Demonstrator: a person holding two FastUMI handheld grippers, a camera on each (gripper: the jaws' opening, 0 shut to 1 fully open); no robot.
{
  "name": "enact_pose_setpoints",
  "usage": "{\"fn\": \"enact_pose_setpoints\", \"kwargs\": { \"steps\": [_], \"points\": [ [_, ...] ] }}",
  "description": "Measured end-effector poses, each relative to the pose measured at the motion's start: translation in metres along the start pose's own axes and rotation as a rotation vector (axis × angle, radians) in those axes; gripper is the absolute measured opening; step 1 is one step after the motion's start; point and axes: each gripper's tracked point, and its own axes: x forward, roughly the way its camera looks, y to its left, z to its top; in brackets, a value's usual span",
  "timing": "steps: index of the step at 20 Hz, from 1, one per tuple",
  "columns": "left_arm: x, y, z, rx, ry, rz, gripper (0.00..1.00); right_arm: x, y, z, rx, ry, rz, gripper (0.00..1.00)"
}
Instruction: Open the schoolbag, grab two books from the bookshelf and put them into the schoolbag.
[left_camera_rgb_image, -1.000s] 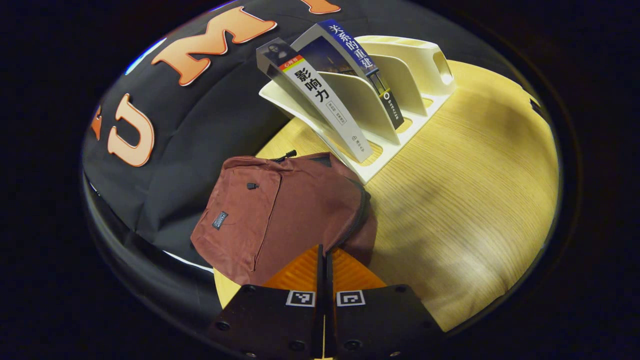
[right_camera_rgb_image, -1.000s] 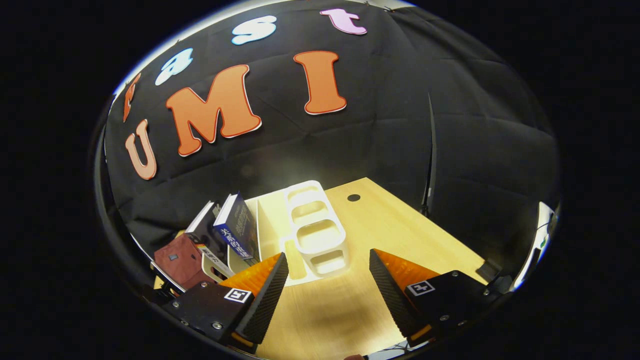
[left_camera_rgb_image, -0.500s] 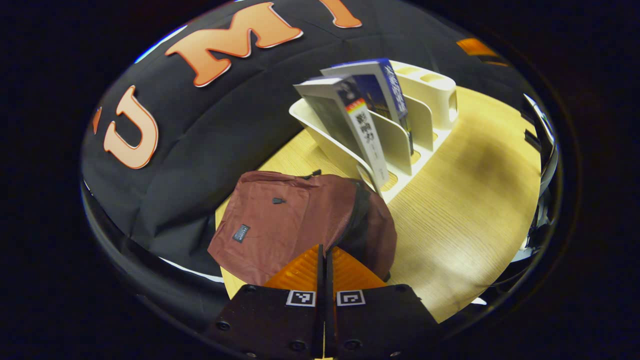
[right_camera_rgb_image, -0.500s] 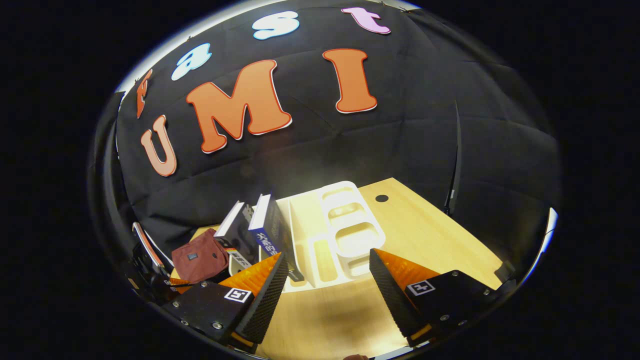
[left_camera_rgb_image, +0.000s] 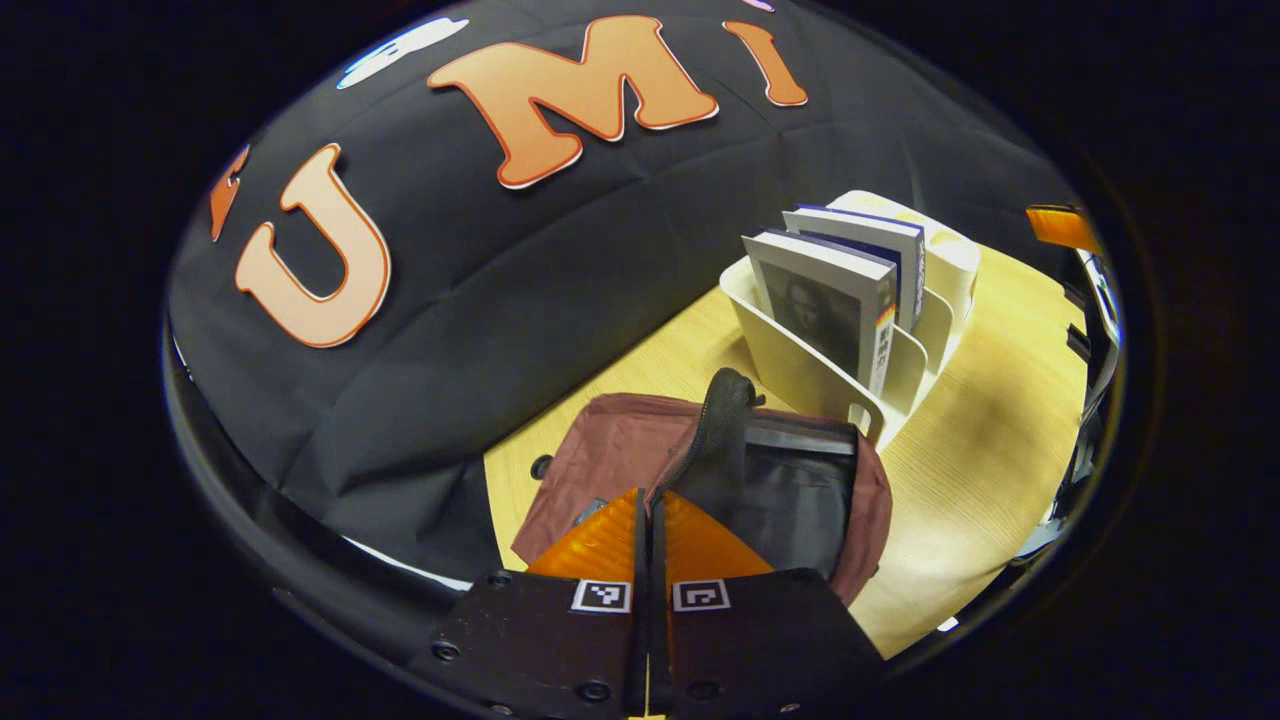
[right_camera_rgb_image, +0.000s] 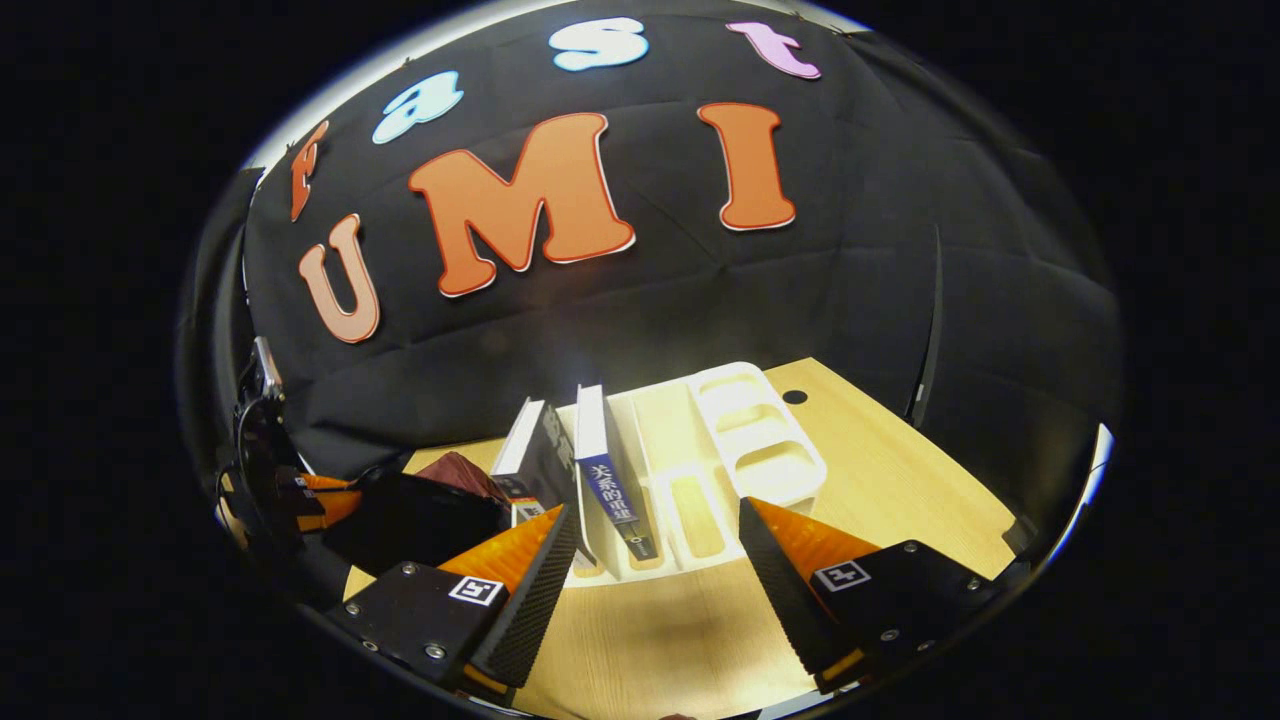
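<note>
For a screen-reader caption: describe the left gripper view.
The left gripper, fingers together, holds up the flap of a dark red schoolbag, showing its dark inside. Behind stand two books in a white bookshelf on a wooden table.

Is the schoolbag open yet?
Open: in the left gripper view the schoolbag flap is lifted by the left gripper, baring the dark lining.
</note>
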Motion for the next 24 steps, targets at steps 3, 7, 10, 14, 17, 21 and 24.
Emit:
{"fn": "enact_pose_setpoints", "kwargs": {
  "steps": [3, 7, 10, 14, 17, 21, 24],
  "points": [
    [0.005, 0.013, 0.011, 0.000, -0.030, -0.020, 0.01, 0.004, 0.033, 0.020, -0.053, 0.011, 0.032, 0.97],
    [0.014, 0.021, 0.011, 0.009, -0.041, -0.044, 0.01, 0.014, 0.077, 0.052, -0.193, 0.046, 0.078, 0.97],
    [0.019, 0.022, 0.006, -0.001, -0.037, -0.069, 0.01, 0.028, 0.110, 0.063, -0.249, 0.127, 0.131, 0.97],
    [0.024, 0.025, -0.004, -0.034, -0.032, -0.097, 0.01, 0.061, 0.134, 0.065, -0.280, 0.256, 0.149, 0.97],
    [0.029, 0.025, -0.010, -0.047, -0.023, -0.116, 0.01, 0.091, 0.147, 0.059, -0.285, 0.368, 0.151, 0.97],
    [0.033, 0.026, -0.014, -0.049, -0.014, -0.133, 0.01, 0.140, 0.150, 0.038, -0.285, 0.502, 0.104, 0.97],
    [0.040, 0.027, -0.020, -0.055, 0.002, -0.143, 0.01, 0.164, 0.145, 0.013, -0.263, 0.615, 0.060, 0.98]
  ]
}}
